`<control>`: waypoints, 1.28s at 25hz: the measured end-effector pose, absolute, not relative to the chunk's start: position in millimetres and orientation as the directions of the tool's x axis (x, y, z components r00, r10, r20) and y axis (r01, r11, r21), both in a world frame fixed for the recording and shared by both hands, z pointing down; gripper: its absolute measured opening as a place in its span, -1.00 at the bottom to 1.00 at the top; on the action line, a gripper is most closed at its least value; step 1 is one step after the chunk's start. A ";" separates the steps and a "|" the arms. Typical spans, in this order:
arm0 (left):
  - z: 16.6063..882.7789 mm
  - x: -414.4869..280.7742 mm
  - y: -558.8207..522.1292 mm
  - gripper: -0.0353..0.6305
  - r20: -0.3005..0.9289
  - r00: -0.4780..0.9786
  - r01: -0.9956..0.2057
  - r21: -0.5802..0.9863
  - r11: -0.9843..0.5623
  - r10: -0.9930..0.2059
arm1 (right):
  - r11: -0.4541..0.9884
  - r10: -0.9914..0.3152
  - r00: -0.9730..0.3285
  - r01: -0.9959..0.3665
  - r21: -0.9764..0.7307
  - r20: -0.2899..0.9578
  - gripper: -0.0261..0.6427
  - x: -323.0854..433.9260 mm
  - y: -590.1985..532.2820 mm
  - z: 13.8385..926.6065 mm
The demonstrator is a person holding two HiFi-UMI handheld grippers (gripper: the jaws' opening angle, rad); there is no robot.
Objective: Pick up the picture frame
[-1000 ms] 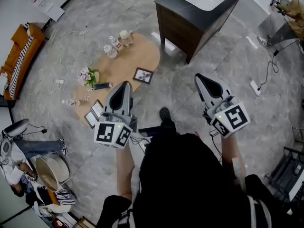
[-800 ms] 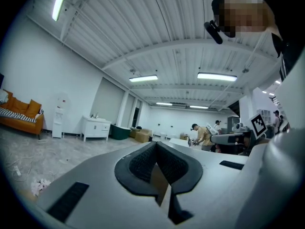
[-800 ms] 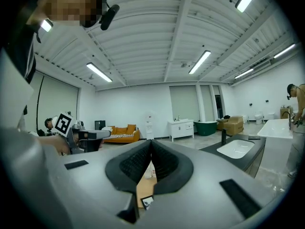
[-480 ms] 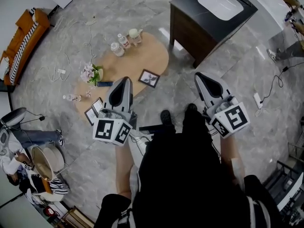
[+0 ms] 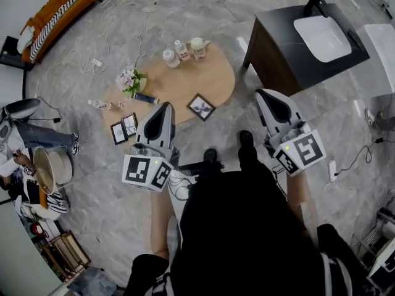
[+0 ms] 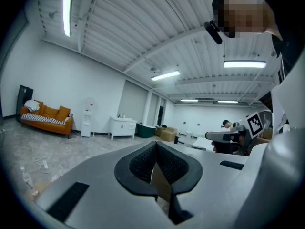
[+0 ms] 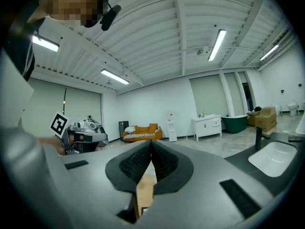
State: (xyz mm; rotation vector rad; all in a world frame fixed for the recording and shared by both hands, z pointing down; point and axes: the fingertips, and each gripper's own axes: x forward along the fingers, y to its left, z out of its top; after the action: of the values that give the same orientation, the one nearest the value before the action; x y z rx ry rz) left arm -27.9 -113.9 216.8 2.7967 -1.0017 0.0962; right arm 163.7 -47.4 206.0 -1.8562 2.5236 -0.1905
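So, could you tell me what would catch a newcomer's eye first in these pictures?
Two hand-held grippers fill the middle of the head view, the left hand-held gripper and the right hand-held gripper, both shut and empty. Just beyond them stands an oval wooden table, with a dark picture frame near its closest edge.

Head cam sits above the person and looks steeply down: floor, table [image 5: 185,82], left gripper [image 5: 164,106] and right gripper [image 5: 266,94] low-centre in frame. Left gripper cam rides on its gripper and looks roughly level along the jaws, close up, with the ceiling filling the top half. Right gripper cam does the same. All three catch the sofa [image 5: 58,8]. Each gripper cam sees the other gripper at its edge. Head and right gripper cams share the sink [image 5: 324,29].
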 end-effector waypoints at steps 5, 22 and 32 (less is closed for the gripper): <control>210.3 -6.6 -120.3 -0.85 0.107 0.690 -0.724 0.117 -0.680 -0.716 | 0.414 -0.905 -0.415 -0.910 -0.026 0.093 -0.89 183.9 -81.8 206.0; 243.4 25.8 -88.9 -0.85 0.187 0.460 -0.887 0.152 -0.437 -0.868 | 0.710 -0.696 -0.708 -0.703 -0.032 0.118 -0.88 191.7 -110.1 245.8; 312.2 12.0 -108.7 -0.85 0.260 0.463 -0.884 0.213 -0.417 -0.848 | 0.713 -0.684 -0.701 -0.701 -0.017 0.203 -0.88 175.6 -124.3 295.3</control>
State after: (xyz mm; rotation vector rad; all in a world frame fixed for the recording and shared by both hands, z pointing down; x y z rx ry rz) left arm 12.0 -108.7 312.2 2.3985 -1.4715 0.1596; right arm 175.6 -124.3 295.3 -1.2554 3.0745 -0.1548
